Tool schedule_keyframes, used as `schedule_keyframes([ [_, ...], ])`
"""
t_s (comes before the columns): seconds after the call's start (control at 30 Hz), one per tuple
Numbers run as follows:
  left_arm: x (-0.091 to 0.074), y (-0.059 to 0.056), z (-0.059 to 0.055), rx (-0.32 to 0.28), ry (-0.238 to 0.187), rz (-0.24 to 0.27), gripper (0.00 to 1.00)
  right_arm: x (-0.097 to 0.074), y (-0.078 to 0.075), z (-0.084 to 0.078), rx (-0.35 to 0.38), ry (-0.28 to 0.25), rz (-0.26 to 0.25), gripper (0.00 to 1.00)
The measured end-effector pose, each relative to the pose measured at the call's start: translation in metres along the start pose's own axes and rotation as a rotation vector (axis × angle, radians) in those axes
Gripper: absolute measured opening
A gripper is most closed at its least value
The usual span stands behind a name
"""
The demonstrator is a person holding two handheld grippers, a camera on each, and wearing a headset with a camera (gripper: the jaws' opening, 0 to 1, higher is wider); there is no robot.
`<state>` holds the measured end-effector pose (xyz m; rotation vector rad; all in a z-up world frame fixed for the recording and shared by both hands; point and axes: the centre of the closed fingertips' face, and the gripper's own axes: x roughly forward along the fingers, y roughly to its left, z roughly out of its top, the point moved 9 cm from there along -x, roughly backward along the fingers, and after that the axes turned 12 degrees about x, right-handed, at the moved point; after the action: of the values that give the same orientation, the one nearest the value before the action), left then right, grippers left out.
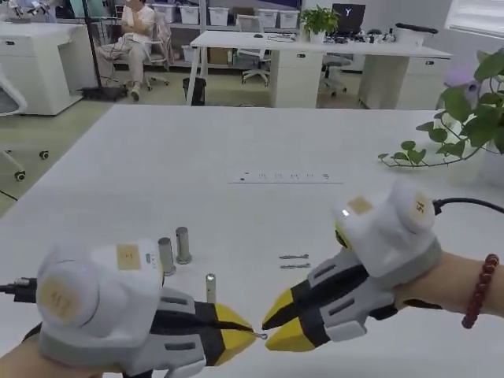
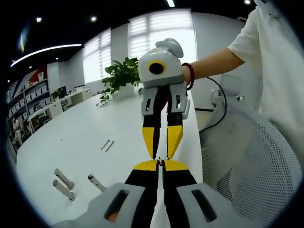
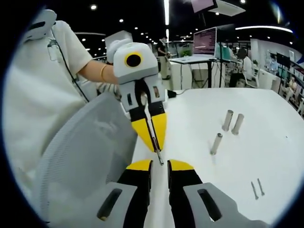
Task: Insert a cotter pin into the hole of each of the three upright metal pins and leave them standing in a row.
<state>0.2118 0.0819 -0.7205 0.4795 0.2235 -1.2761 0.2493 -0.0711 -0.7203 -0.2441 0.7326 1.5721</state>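
left gripper (image 2: 161,164): clenched. Yellow tips are pressed together on a cotter pin (image 3: 159,158), low over the near edge of the worktop (image 1: 260,150).
held cotter pin: thin wire that runs along the seam of the left jaws. Its end pokes out past the tips, pointing at the other claw.
right gripper (image 3: 160,165): released, with a clear gap between its tips. It sits nose to nose with the left one, and the poking-out end of the wire reaches right into that gap. Can't tell if it touches either jaw.
back metal pin (image 1: 183,245): standing upright, left of the worktop's middle.
second metal pin (image 1: 165,256): also upright, just beside the back one, a bit closer to the near edge.
third metal pin (image 1: 210,287): upright, set apart from those two, closest to the near edge and just behind the left gripper.
holes in the pins: too small to make out, honestly.
spare cotter pins (image 1: 294,257): two of them lying flat side by side, off to the right of the metal pins, beyond the right gripper.
potted plant (image 1: 465,118): sits at the far right edge, leaves trailing onto the worktop.
bead bracelet (image 1: 480,291): on the wrist behind the right gripper.
mesh chair (image 2: 247,156): right up against the near edge, shows in both gripper views.
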Motion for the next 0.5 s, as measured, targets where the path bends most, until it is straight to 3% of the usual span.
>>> schedule_keyframes([
  [0.13,0.0012,-0.002,0.0013,0.033,0.002,-0.011,0.0,0.0027,0.0014,-0.0021,0.007,0.002,0.024,0.14],
  [0.5,0.0029,-0.0065,0.0057,0.047,-0.019,-0.041,0.0,0.0059,0.0039,-0.0038,0.007,-0.008,0.059,0.1],
])
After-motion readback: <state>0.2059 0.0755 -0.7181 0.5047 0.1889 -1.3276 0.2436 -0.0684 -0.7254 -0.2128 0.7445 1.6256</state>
